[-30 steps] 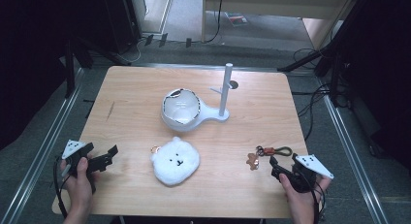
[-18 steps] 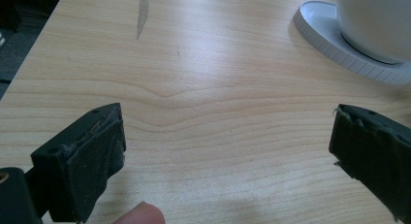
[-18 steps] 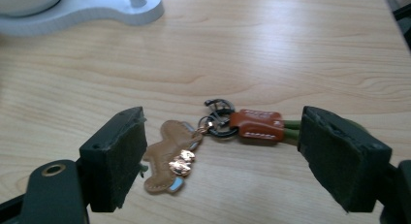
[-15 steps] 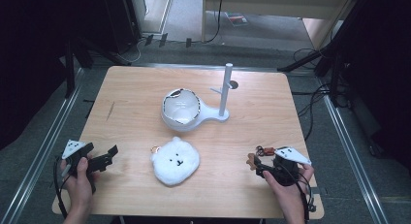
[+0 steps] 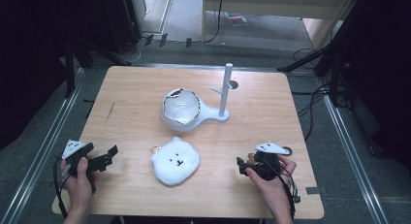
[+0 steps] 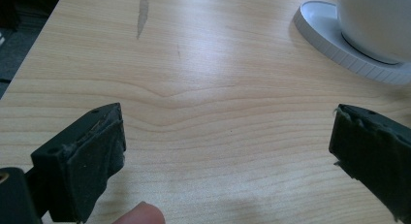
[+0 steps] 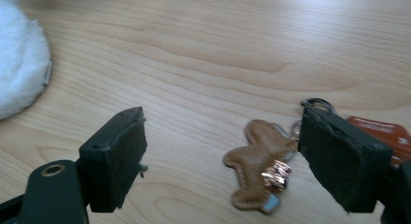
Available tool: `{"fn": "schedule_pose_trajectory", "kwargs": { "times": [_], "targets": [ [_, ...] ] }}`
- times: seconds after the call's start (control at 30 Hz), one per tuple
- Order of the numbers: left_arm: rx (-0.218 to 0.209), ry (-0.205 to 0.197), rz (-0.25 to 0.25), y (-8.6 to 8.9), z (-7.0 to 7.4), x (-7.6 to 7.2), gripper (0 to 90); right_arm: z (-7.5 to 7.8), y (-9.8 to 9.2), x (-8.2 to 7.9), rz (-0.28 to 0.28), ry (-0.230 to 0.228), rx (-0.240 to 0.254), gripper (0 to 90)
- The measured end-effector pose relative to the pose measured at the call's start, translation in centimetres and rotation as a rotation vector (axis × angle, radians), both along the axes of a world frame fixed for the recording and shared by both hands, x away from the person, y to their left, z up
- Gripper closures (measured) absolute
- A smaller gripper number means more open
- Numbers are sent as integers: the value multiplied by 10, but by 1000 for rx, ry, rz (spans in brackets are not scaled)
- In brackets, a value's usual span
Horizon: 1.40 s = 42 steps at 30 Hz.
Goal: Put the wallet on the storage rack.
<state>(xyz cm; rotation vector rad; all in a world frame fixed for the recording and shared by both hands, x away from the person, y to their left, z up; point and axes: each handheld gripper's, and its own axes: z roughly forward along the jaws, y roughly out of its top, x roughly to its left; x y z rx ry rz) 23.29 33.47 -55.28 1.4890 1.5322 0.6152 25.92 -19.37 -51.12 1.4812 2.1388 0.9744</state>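
- One brown leather keychain charm (image 7: pixel 259 166), shaped like a small figure, lies flat on the worktop (image 5: pixel 271 107) near its right front corner, with one metal ring (image 7: pixel 317 104) at its top and one orange-red tag (image 7: pixel 383 129) just beside it.
- Right tongs (image 7: pixel 223 156): jaws spread; the charm lies between them, nearer the right-hand jaw, pads not pressing on it. In the high view the right tongs (image 5: pixel 245 167) sit over the charm, held by one hand (image 5: pixel 271 183).
- One white plush bear face (image 5: pixel 175 161), with one small ring at its upper left edge, lies left of the right tongs, near the front middle of the worktop; its edge shows in the right gripper view (image 7: pixel 22 64).
- One white stand (image 5: pixel 224 95), an upright post on a round base, carries one white bowl-shaped piece (image 5: pixel 180 107) behind the plush.
- Left tongs (image 5: pixel 109 156): jaws spread, nothing between them, low over bare wood at the front left; well apart from the charm.
- Count: two tongs, one charm, one plush, one stand.
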Motion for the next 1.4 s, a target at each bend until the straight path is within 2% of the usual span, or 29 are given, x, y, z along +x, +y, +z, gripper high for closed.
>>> {"fn": "schedule_pose_trajectory", "kwargs": {
  "times": [0.83, 1.23, 1.4],
  "targets": [
    [0, 4, 0, 0, 0, 0, 4, -10, 66, 13, 149, 76, 3, 181],
    [-2, 5, -3, 0, 0, 0, 5, -11, 96, 20, 224, 109, 26, 177],
    [-3, 4, -3, 0, 0, 1, 5, -11, 108, 23, 235, 120, 28, 162]
  ]
}}
